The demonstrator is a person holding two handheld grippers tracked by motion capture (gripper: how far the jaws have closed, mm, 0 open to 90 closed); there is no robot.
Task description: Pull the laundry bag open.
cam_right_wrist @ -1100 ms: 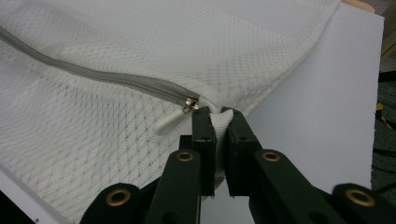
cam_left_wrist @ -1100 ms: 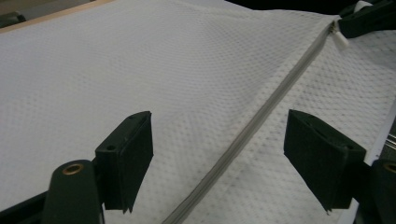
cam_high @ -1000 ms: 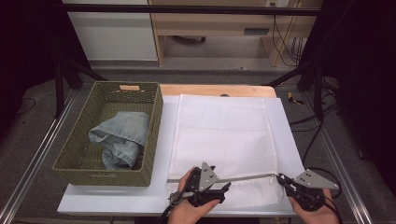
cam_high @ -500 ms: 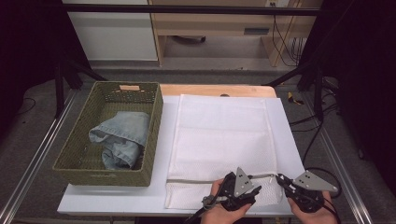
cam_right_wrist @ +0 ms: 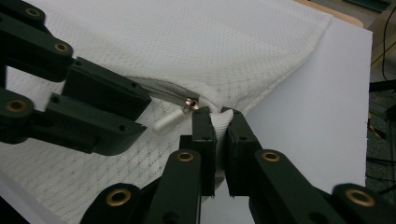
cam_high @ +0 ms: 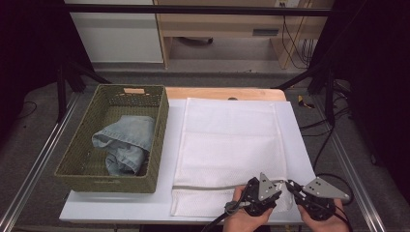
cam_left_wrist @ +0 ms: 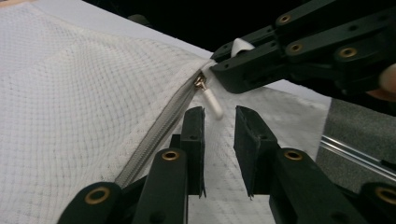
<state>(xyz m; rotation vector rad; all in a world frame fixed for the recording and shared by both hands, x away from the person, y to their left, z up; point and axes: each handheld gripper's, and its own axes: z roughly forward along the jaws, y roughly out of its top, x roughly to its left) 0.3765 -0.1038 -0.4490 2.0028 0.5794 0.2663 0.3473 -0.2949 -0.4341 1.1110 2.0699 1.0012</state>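
A white mesh laundry bag point(cam_high: 232, 140) lies flat on the white board, its grey zipper point(cam_high: 217, 186) running along the near end. The zipper's white pull point(cam_left_wrist: 214, 100) sits at the right end of that line. My left gripper point(cam_high: 280, 187) points right at the pull. Its jaws have just been closing. In the left gripper view the left gripper point(cam_left_wrist: 218, 116) still shows a gap, with the pull's tip between the fingertips and untouched. My right gripper point(cam_right_wrist: 220, 116) is shut on a fold of the bag's fabric just past the zipper's end.
A green woven basket point(cam_high: 111, 179) with folded blue jeans point(cam_high: 126, 142) stands to the left of the bag. The white board point(cam_high: 121, 205) ends close to the hands. Metal rails run along both sides of the table.
My left gripper has slid right along the zipper line until it is close to the right gripper, and its jaws have narrowed. The right gripper has kept still on the fabric.
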